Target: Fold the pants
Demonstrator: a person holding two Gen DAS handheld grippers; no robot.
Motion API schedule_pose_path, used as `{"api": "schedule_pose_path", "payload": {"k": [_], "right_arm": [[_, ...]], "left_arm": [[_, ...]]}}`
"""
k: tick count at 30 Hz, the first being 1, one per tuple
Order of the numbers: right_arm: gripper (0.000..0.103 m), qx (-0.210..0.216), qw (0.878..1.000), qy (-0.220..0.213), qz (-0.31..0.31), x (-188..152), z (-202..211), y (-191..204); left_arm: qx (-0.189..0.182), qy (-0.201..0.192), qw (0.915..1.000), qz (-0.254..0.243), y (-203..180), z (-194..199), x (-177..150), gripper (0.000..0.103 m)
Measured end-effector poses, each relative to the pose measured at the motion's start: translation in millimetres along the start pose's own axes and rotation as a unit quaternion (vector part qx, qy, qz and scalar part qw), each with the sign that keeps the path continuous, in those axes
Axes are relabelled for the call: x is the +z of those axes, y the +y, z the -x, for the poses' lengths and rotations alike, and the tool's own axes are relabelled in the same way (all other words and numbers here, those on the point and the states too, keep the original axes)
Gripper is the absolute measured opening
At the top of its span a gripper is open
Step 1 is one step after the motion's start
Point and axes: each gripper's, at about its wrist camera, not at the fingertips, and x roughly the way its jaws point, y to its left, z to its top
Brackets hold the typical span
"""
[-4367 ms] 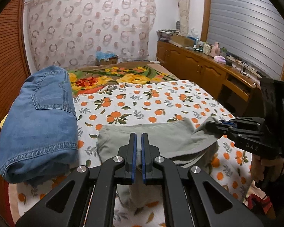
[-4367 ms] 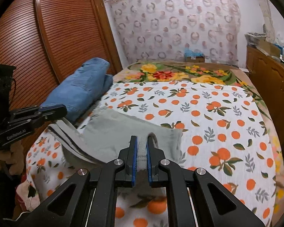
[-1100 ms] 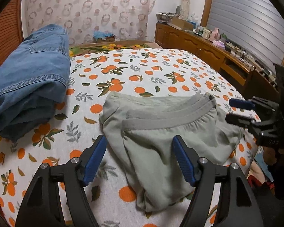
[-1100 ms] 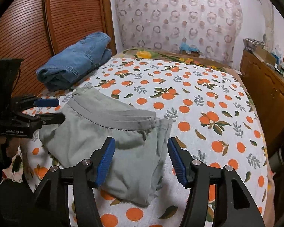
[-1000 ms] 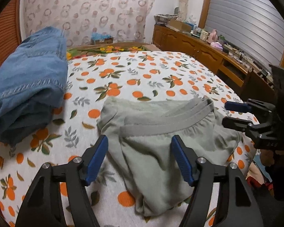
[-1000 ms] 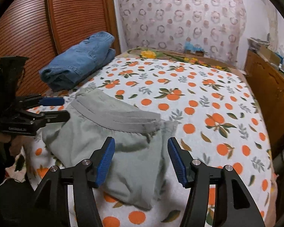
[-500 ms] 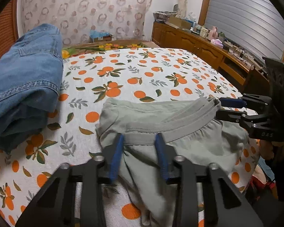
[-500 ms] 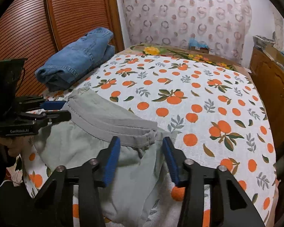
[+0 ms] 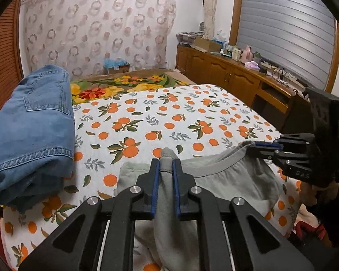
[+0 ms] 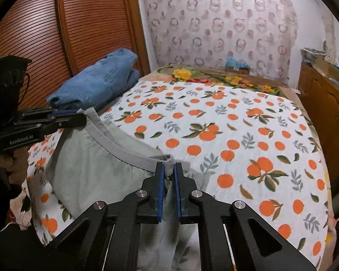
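Note:
The grey-green pants lie on the near part of the bed, their grey waistband stretched between my two grippers. My left gripper is shut on one end of the waistband and lifts it off the bed; it also shows in the right wrist view. My right gripper is shut on the other end of the waistband; it also shows in the left wrist view. The rest of the pants hangs below the waistband toward the bed's near edge.
The bed carries an orange-print sheet. A folded pile of blue jeans lies at its left side by the slatted wooden wardrobe. A wooden cabinet with clutter runs along the right. A floral blanket lies at the far end.
Both grippers were open above the flat pants a second ago. They have come down, shut on the two ends of the waistband and lifted it.

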Motion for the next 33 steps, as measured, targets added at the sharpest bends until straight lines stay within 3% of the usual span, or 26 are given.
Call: {"api": "schedule_pose_path", "payload": {"k": [5, 9, 14, 20, 22, 33], "right_arm": [[0.008, -0.02, 1.0, 0.015, -0.008, -0.1, -11.7, -2.4], [0.008, -0.028, 0.999, 0.031, -0.005, 1.2, -22.0, 2.3], [0.009, -0.024, 0.999, 0.029, -0.014, 2.9, -20.2, -0.1], [0.028, -0.038, 0.999, 0.023, -0.007, 1.2, -9.6, 2.2], [0.043, -0.038, 0.999, 0.021, -0.009, -0.3, -5.8, 2.6], [0.05, -0.035, 0.998, 0.038, -0.022, -9.0, -1.7, -1.0]], "left_arm": [[0.014, 0.028, 0.9995, 0.006, 8.8, -21.6, -6.0, 0.013], [0.017, 0.048, 0.9985, 0.021, 16.5, -28.9, -14.3, 0.021], [0.021, 0.052, 0.9982, 0.023, 19.8, -27.1, -19.8, 0.048], [0.031, 0.066, 0.997, 0.026, 23.3, -33.8, -24.5, 0.049], [0.032, 0.071, 0.9966, 0.028, 24.5, -36.5, -26.1, 0.049], [0.033, 0.073, 0.9964, 0.028, 26.9, -41.2, -30.5, 0.052]]}}
